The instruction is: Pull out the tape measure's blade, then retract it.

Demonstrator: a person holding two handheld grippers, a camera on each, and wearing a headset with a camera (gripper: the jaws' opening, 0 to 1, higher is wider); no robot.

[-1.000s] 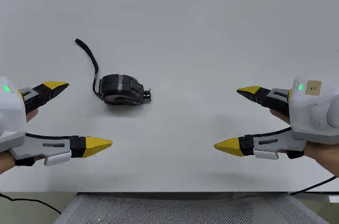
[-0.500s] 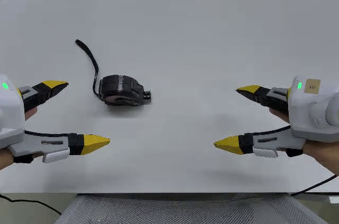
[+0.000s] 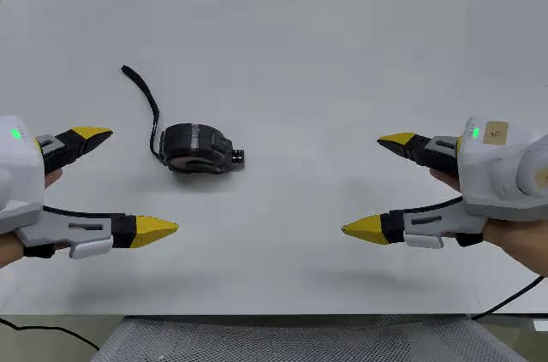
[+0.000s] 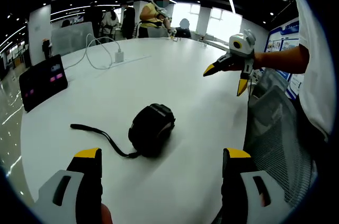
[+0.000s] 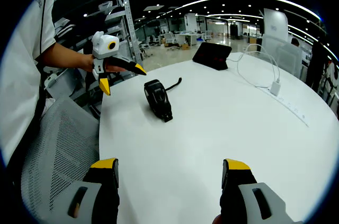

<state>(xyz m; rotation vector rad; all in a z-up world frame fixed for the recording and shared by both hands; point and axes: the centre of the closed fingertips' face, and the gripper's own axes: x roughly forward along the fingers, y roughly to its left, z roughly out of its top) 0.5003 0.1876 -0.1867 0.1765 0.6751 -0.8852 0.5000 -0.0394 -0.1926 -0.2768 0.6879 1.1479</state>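
The left tool (image 3: 143, 180) and right tool (image 3: 361, 184) are hovering wide open, gripping nothing, over the bench's (image 3: 325, 54) near edge. The tape measure (image 3: 197, 148) is lying untouched left of centre, nearer the left tool, its strap (image 3: 145, 92) trailing toward the far-left corner.

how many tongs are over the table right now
2. The left tongs hover open at the left of the table, near the tape measure; the right tongs hover open at the right, farther from it. None seems hidden.

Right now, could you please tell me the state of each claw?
Left claw: open, holding nothing.
Right claw: open, holding nothing.
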